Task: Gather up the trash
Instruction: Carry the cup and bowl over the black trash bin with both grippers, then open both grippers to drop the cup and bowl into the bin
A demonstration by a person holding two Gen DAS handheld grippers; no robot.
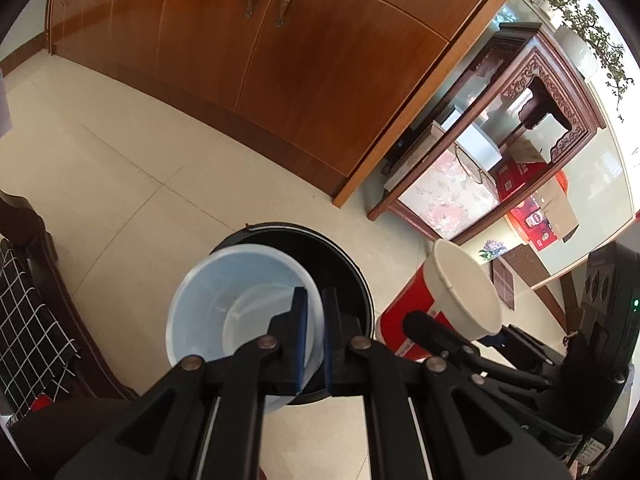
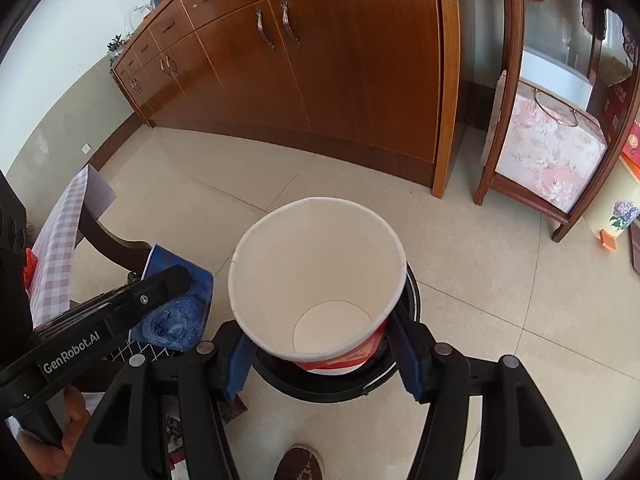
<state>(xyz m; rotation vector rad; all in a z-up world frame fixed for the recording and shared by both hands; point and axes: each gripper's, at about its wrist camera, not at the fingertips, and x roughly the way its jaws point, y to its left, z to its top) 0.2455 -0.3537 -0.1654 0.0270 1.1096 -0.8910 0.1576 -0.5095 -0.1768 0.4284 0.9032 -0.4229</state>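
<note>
My left gripper is pinching the wall of a translucent plastic cup between nearly closed fingers. My right gripper is clamping a red-and-white paper cup, empty, round. Both cups are hanging over the round black bin on the tiled floor.

**Background stuff around the room**

So there's a big brown wooden cabinet along the wall with curvy metal door handles, sitting on a beige tiled floor. Just right of it is a dark carved wooden stand with a pink floral box on its lower shelf. Some red boxes sit near the stand. A leafy green plant is up top at the right. Checkered cloth at the left edge.
</note>
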